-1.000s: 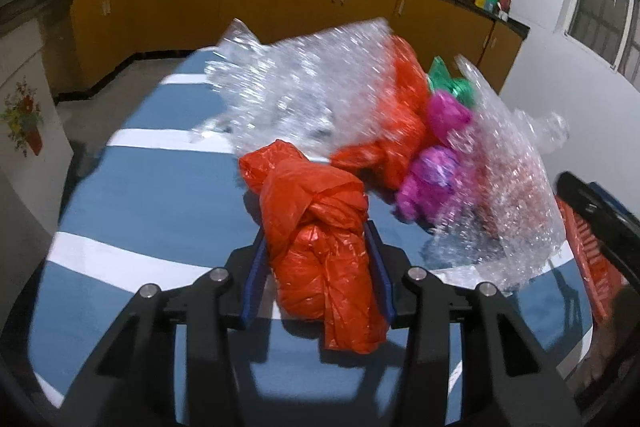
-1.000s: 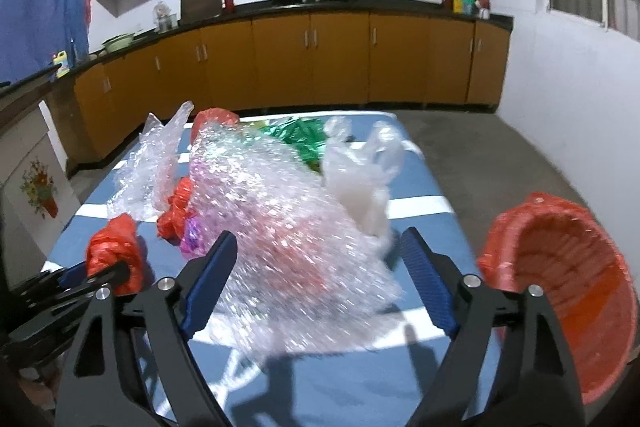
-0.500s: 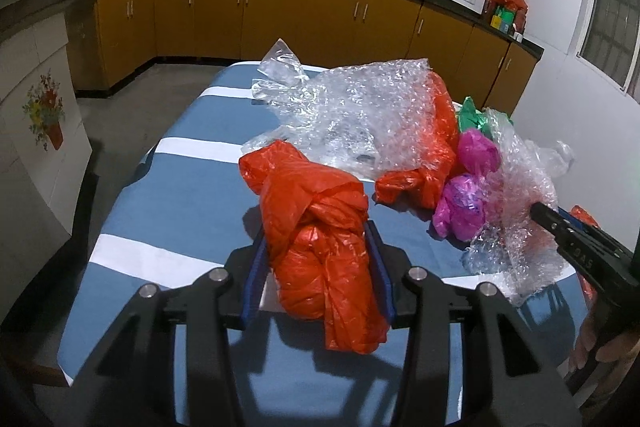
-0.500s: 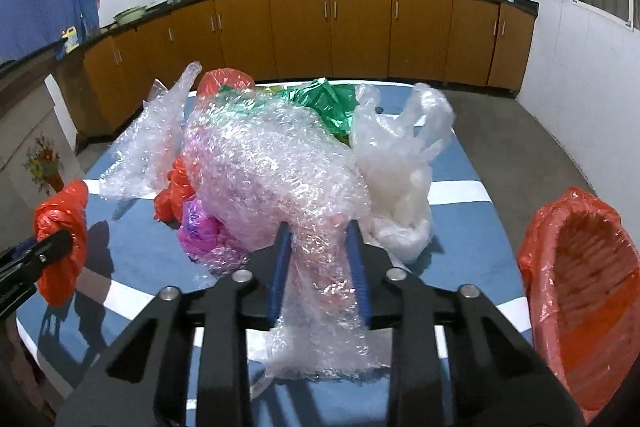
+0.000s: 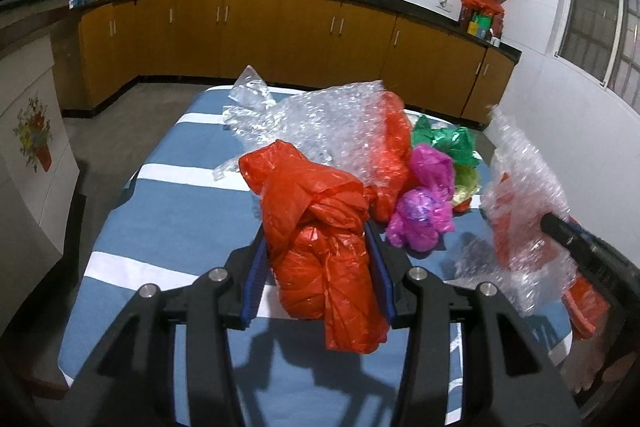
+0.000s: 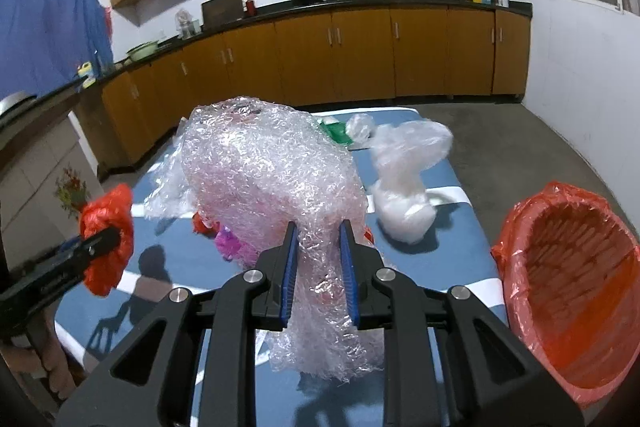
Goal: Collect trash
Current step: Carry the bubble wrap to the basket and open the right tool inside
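Right gripper [image 6: 318,267]: jaws stood wide around the bubble wrap sheet [image 6: 272,187] a second ago; they have just been closing and now pinch a gathered neck of it between the blue pads. The bulk of the sheet billows above the jaws and a tail hangs below. It appears lifted clear of the table, where earlier it lay spread on the pile.

Left gripper [image 5: 320,267]: clamped on the knotted orange plastic bag [image 5: 320,247], same hold as a second ago; the bag looks raised a little off the blue striped tablecloth [image 5: 168,211].

Judgement: both grippers are now loaded, so the pick-up step is done for these two pieces and the carry to the bin comes next.

Bin: red basket lined with an orange bag [image 6: 568,291], at 3 o'clock of the right gripper, just off the table edge, mouth open and tilted toward the camera.

Left on the table:
- second bubble wrap sheet [image 5: 312,119], 12 o'clock of the left gripper, lying over another orange bag
- magenta plastic wads [image 5: 424,211] and green foil wrapper [image 5: 444,141], 1 to 2 o'clock
- white plastic bag [image 6: 404,187], 1 o'clock of the right gripper, roughly between it and the basket

Obstacles: the hanging tail of wrap could drag the white bag or catch the basket rim.
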`<state>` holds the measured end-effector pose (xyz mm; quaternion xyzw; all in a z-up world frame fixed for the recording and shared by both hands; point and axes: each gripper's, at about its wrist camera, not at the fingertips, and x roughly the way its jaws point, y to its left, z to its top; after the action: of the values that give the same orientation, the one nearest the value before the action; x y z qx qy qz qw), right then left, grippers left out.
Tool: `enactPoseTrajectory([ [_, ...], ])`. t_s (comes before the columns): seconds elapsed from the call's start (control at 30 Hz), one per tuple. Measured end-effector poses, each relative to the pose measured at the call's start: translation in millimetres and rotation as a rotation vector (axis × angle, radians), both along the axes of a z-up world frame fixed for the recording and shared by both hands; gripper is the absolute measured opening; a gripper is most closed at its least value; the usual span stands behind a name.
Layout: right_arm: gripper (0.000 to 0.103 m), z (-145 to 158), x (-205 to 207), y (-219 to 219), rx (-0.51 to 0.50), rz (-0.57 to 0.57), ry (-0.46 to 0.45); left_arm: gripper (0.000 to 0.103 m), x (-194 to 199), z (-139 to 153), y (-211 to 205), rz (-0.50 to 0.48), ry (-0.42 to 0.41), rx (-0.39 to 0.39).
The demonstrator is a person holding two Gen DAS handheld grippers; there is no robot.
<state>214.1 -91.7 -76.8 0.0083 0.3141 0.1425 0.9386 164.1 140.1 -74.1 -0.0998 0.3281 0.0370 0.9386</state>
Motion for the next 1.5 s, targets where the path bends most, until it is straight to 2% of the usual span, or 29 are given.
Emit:
enactPoseTrajectory([
  [0.17, 0.022, -25, 8, 2, -0.026, -0.001, 0.077, 0.045, -3, 2, -4, -0.007, -0.003, 0.012],
  [0.2, 0.026, -28, 8, 2, -0.022, -0.004, 0.082, 0.045, -4, 2, -4, -0.007, -0.003, 0.015],
  [0.3, 0.035, -27, 7, 3, -0.009, -0.008, 0.078, 0.045, -4, 2, -2, -0.005, -0.004, 0.019],
  [0.5, 0.035, -21, 5, -2, 0.013, -0.015, 0.070, 0.045, -3, 4, -1, -0.004, -0.008, 0.021],
  [0.57, 0.031, -23, 6, -2, 0.006, -0.003, 0.090, 0.045, -4, 3, -2, -0.005, -0.006, 0.018],
  [0.6, 0.022, -24, 6, -1, 0.005, 0.005, 0.098, 0.045, -4, 3, -2, -0.006, -0.005, 0.016],
  [0.63, 0.018, -25, 6, 0, 0.003, 0.013, 0.103, 0.045, -4, 3, -2, -0.007, -0.004, 0.017],
  [0.73, 0.010, -23, 2, 2, 0.015, 0.020, 0.090, 0.045, -5, 3, -2, -0.008, -0.004, 0.017],
  [1.0, 0.008, 7, -7, -11, 0.096, 0.008, 0.001, 0.045, -6, 5, -3, -0.009, -0.016, 0.014],
  [1.2, 0.008, 12, -4, -24, 0.108, -0.042, -0.017, 0.045, -6, 7, -4, -0.017, -0.017, 0.012],
  [1.5, 0.008, 38, -14, -58, 0.120, -0.134, -0.093, 0.045, -3, 19, -19, -0.070, -0.047, 0.019],
])
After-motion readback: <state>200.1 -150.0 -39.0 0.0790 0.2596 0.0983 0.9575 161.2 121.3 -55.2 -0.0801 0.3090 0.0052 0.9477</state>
